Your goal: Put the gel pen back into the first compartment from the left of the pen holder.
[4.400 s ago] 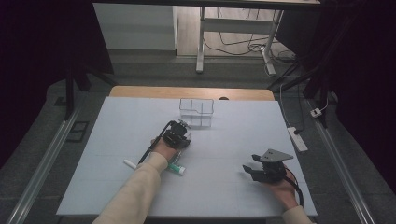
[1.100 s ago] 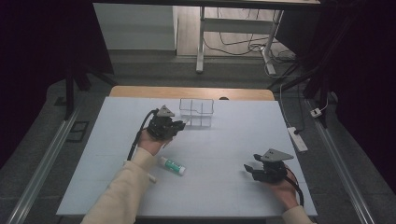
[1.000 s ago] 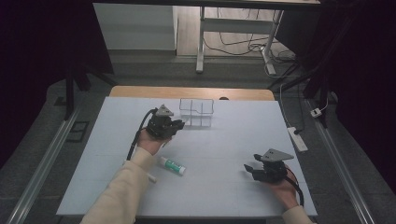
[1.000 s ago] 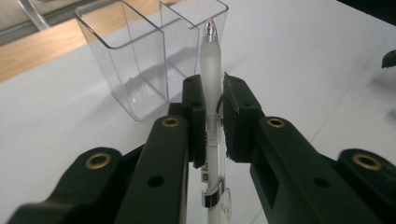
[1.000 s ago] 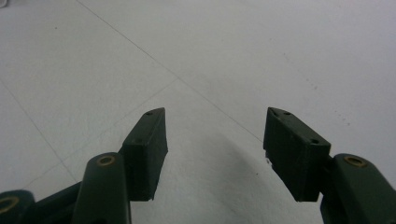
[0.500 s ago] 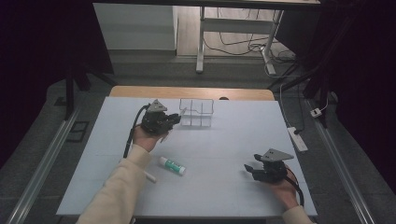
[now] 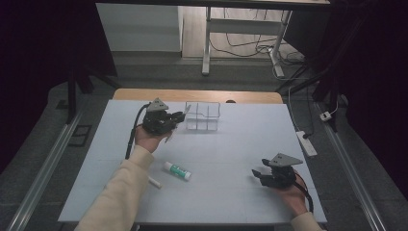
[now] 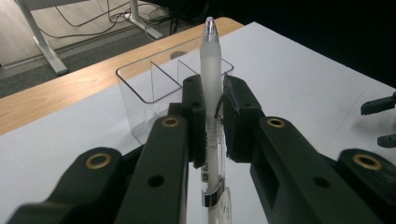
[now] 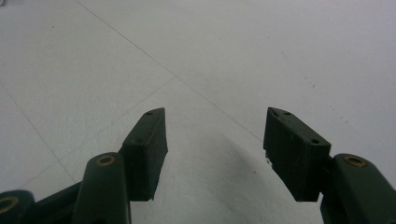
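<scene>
Holding a white pen [image 8: 211, 70] between its pads, my left gripper [image 7: 179, 117] was pinching the barrel, the tip pointing past the jaws. It hung just beside the clear divided box [image 7: 203, 116] at the far side of the table [image 7: 240, 144] — I could not tell if the pen touched the box. My right gripper [image 9: 215, 149] rested low over the bare table, well apart, jaws spread and nothing between them. A glue stick [image 7: 177, 170] lay on the table near my left sleeve [image 7: 120, 192].
</scene>
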Demonstrator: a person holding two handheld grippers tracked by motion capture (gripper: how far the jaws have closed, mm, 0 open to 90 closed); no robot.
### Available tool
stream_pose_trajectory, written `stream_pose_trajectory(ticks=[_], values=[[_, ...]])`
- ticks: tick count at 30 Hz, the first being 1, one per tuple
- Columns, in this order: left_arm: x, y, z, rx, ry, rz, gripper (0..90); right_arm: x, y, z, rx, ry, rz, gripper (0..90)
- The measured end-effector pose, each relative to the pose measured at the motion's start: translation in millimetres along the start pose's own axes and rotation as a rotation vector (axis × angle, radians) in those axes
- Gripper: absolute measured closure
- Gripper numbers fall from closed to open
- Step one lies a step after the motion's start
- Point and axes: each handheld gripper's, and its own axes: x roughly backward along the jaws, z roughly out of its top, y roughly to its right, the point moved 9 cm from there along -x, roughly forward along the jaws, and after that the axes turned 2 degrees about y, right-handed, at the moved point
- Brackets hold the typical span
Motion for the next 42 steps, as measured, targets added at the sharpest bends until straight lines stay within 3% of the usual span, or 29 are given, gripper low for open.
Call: stream_pose_trajectory(ticks=[30,42], values=[[-19.8,-6.2,23.7,0.028,0.043,-0.016,80.0,-0.1,0.7,-0.8,-0.006,-0.001,-0.005,39.2],[-28.9,-11.6,35.7,0.028,0.051,-0.002,80.0,1.3,1.2,-0.4,-0.006,0.000,-0.004,39.2]])
